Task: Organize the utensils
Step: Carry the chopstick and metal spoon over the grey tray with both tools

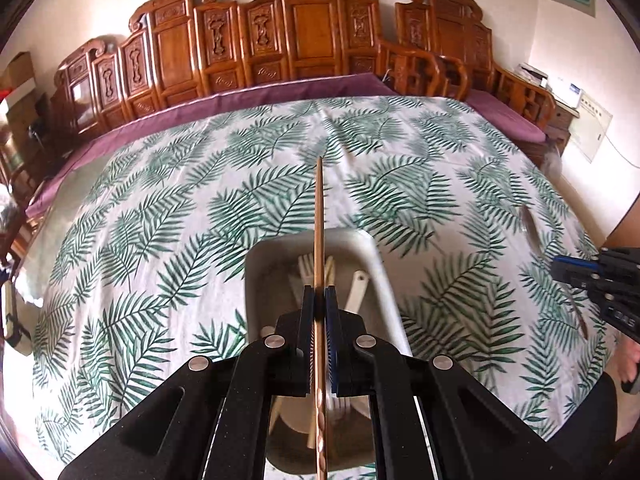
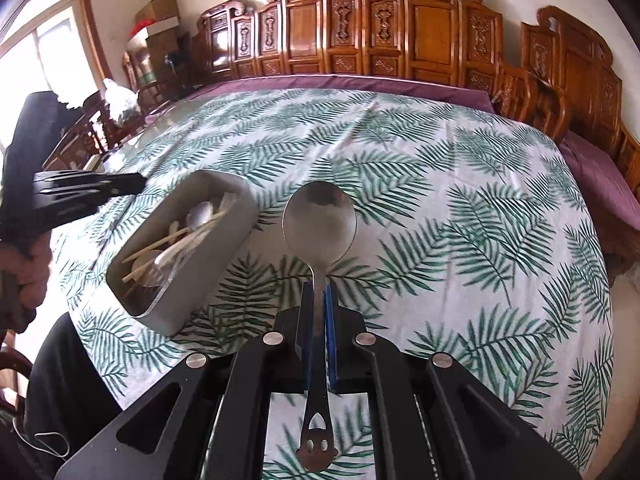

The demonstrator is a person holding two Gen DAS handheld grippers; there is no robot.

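Gripping a wooden chopstick (image 1: pixel 319 216) in the left gripper (image 1: pixel 319 294) fingers over the grey utensil tray (image 1: pixel 374 252), right gripper (image 2: pixel 318 292) fingers clamped on a steel spoon (image 2: pixel 319 220) above the bench (image 2: pixel 460 200).

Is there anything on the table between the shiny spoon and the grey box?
No. In the right wrist view, only bare leaf-print tablecloth lies between the shiny metal spoon and the grey rectangular plastic box of utensils.

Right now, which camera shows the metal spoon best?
The right wrist view: the metal spoon fills the centre, clamped in the right gripper. The left wrist view shows only the spoon's bowl edge-on near the right edge.
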